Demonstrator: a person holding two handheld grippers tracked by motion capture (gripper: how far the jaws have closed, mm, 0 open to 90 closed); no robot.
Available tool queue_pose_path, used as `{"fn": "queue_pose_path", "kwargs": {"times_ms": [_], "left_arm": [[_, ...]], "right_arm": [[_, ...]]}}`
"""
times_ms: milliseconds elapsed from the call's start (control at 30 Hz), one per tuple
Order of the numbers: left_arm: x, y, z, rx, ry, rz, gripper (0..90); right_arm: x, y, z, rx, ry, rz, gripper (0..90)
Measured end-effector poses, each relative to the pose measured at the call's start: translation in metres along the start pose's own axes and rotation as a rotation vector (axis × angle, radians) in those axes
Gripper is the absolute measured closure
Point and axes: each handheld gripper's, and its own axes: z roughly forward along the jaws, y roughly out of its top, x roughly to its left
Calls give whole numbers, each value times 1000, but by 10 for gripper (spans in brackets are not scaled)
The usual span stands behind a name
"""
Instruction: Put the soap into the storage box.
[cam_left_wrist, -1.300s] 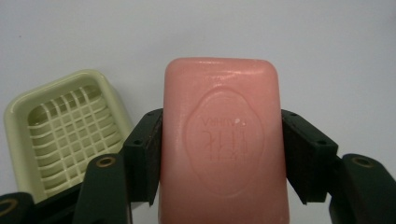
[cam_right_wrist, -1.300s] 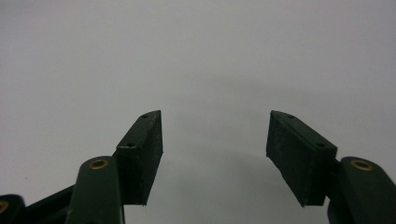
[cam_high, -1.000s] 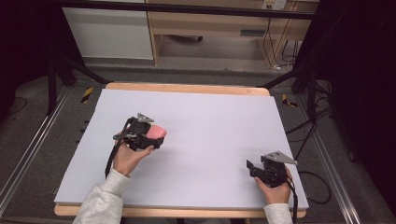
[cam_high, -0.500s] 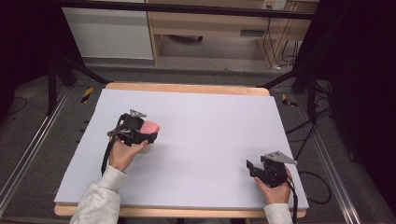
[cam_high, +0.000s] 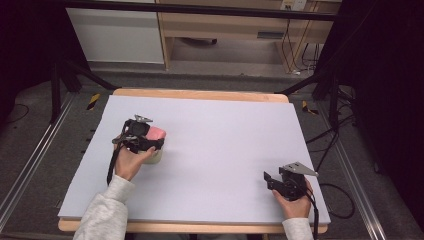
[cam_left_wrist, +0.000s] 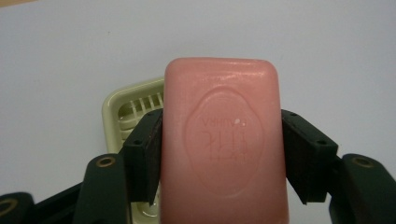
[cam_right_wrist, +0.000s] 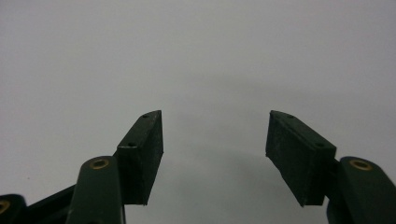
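1. Left gripper clamped on pink soap bar, pads pressing both sides.
2. Soap held just above cream soap dish, left part of white table.
3. Right gripper near table's front-right corner, jaws apart w/ nothing between.

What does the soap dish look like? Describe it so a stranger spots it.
On the left half of the white tabletop, the left gripper grips a pink soap bar. Just under it lies the soap dish: cream plastic with slots, not pink.
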Motion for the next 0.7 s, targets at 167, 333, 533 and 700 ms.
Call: {"fn": "queue_pose_path", "kwargs": {"times_ms": [167, 333, 533, 700], "left_arm": [[5, 1, 3, 0, 10, -16, 372], [10, 2, 8, 4, 22, -39, 372], [12, 0, 14, 8, 34, -50, 372], [17, -1, 18, 3, 45, -63, 371]], "right_arm": [[0, 0, 0, -2, 1, 1, 370], [0, 0, 0, -2, 1, 4, 370], [-1, 0, -1, -5, 1, 4, 369], [0, 0, 0, -4, 1, 2, 368]]}}
